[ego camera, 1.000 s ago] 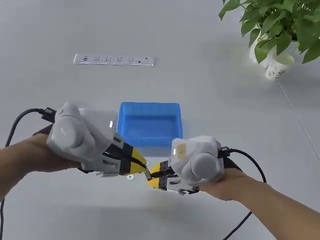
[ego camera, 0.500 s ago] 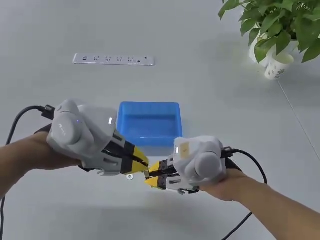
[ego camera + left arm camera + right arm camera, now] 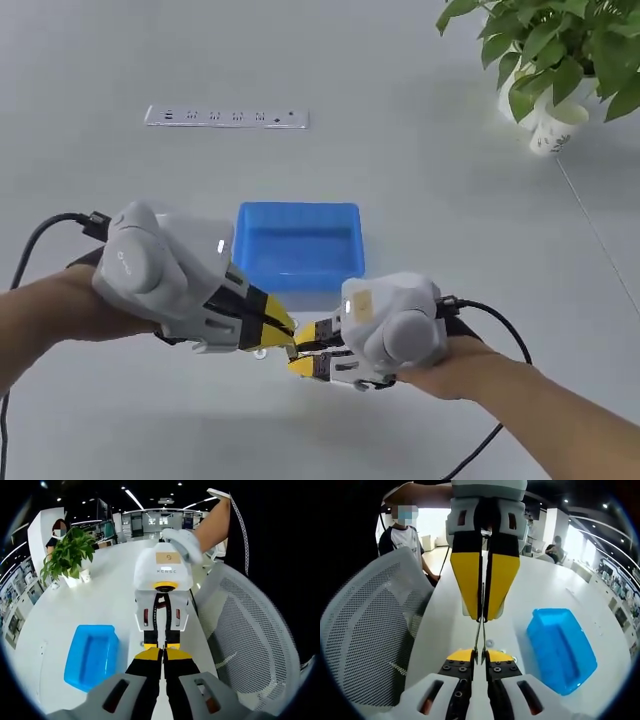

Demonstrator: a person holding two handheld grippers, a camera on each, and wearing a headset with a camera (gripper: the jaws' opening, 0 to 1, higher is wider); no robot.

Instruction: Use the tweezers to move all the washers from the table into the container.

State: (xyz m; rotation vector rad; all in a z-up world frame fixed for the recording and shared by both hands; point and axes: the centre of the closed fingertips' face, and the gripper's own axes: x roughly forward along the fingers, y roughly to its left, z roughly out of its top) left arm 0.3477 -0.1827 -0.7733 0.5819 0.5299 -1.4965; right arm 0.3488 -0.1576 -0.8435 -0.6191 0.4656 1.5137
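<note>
In the right gripper view, the right tongs (image 3: 480, 656) are pinched closed on the near end of the tweezers (image 3: 481, 635). The far end of the tweezers sits in the almost-closed left tongs (image 3: 483, 616), which meet the right tongs tip to tip. Two washers (image 3: 490, 642) lie on the tabletop (image 3: 540, 590) just beside the tips. The blue container (image 3: 298, 282) stands close behind. A power strip (image 3: 226, 118) and a plant (image 3: 560, 50) sit farther off.

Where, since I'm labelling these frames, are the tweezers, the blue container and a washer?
tweezers (image 3: 480, 630), right gripper view, on the thin metal shaft.
blue container (image 3: 300, 209), head view, on its far rim.
washer (image 3: 490, 643), right gripper view, on its ring.
</note>
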